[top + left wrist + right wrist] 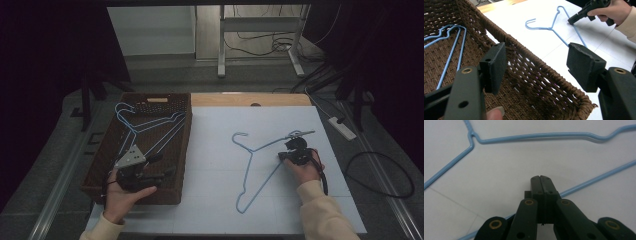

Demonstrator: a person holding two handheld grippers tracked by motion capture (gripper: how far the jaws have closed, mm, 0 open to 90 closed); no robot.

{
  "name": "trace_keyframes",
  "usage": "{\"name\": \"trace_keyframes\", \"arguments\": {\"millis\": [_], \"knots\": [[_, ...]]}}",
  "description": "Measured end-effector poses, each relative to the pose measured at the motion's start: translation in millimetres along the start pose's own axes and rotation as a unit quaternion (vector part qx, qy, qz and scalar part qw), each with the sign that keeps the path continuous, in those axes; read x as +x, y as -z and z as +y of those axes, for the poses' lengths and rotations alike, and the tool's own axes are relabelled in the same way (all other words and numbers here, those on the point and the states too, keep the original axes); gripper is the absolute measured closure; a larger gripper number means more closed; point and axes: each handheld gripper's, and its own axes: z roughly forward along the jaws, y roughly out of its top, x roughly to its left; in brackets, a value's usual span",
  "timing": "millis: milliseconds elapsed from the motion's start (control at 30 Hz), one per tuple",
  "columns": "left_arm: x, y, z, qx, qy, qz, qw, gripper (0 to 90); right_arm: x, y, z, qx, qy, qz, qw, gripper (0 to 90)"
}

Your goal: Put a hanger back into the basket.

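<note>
A light-blue wire hanger (260,165) lies flat on the white table cover, hook toward the far left. My right gripper (281,156) is shut with nothing between its pads, low over the hanger's right arm. In the right gripper view the closed tips (540,178) sit above the cover while the hanger (536,136) passes under the jaws. My left gripper (164,165) hovers open over the near right corner of the brown wicker basket (185,150). Blue hangers (145,125) lie inside it. In the left gripper view the wide jaws (536,65) straddle the basket rim (536,57).
The white cover (215,200) spans the table right of the basket, with a wooden edge (250,99) behind it. A power strip (342,127) and cables (380,175) lie on the floor to the right. A metal frame's legs (221,60) stand beyond the table.
</note>
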Motion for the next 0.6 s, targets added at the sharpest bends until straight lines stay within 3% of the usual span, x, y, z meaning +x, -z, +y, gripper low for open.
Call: {"name": "trace_keyframes", "arguments": {"millis": [600], "knots": [[-0.1, -1.5, -1.0, 0.002, 0.002, 0.001, 1.0, 33.4, 7.9, 21.1, -30.5, 0.005, -0.004, 0.014, 0.9999, 90.0]]}}
